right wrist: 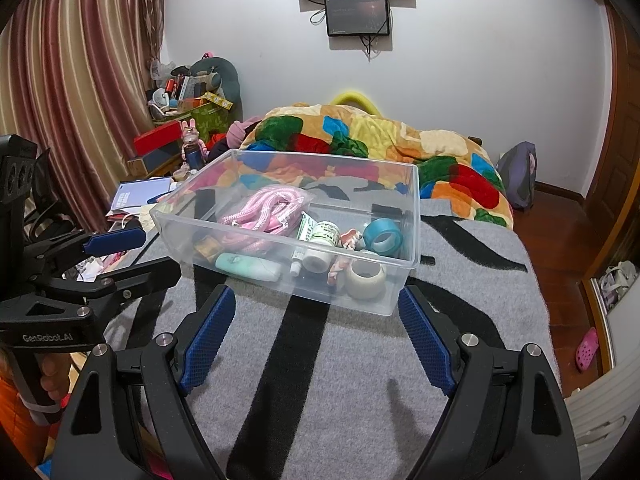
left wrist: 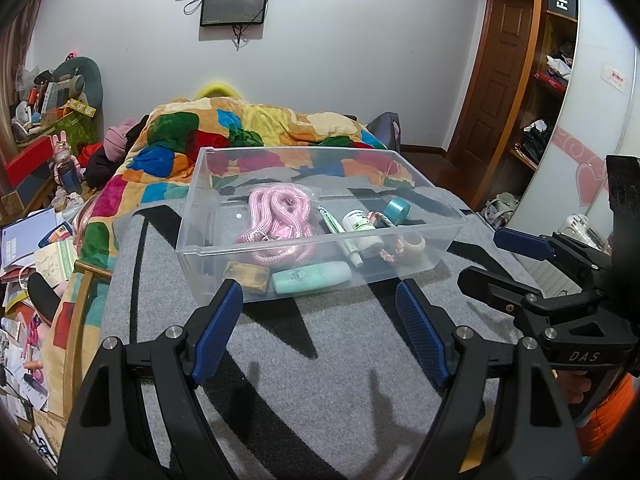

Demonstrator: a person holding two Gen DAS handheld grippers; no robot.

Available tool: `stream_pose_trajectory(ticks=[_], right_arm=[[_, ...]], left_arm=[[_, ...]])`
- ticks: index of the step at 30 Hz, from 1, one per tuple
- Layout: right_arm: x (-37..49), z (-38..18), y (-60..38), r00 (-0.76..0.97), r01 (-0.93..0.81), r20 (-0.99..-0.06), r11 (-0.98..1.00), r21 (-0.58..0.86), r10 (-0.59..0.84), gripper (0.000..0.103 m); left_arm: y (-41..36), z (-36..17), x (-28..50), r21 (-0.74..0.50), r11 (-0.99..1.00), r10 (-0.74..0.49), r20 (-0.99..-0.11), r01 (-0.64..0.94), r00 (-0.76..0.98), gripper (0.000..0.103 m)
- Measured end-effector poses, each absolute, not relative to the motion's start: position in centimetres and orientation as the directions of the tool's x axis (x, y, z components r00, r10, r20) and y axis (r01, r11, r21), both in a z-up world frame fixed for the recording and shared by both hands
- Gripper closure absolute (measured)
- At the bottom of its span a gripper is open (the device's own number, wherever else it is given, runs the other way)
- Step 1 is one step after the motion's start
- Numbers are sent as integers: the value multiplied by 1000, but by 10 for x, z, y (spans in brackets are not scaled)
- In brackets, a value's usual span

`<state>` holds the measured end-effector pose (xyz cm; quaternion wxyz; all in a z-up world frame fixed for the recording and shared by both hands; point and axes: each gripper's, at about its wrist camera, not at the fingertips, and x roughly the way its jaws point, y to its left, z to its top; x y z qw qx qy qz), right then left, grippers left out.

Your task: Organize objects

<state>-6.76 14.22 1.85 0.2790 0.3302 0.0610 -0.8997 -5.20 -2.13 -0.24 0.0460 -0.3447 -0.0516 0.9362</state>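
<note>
I see the clear bin sitting mid-bed on the grey blanket, with the pink rope, tubes and tape rolls inside. My left gripper and right gripper both hover before its near wall, jaws spread apart and empty.

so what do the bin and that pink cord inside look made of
The bin looks like clear, glossy rigid plastic: the blanket and contents show through its walls. The pink cord looks like braided fabric rope with a woven pattern, apparently in a clear bag.
</note>
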Motion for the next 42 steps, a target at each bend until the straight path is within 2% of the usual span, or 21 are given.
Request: stream_pose_trajectory(ticks=[42], right_arm=[[-63,15,141,-615,543,-637,-835,84,-464,21]], left_arm=[[-25,-5,-51,-172,-985,133,-649,-26,-749,24]])
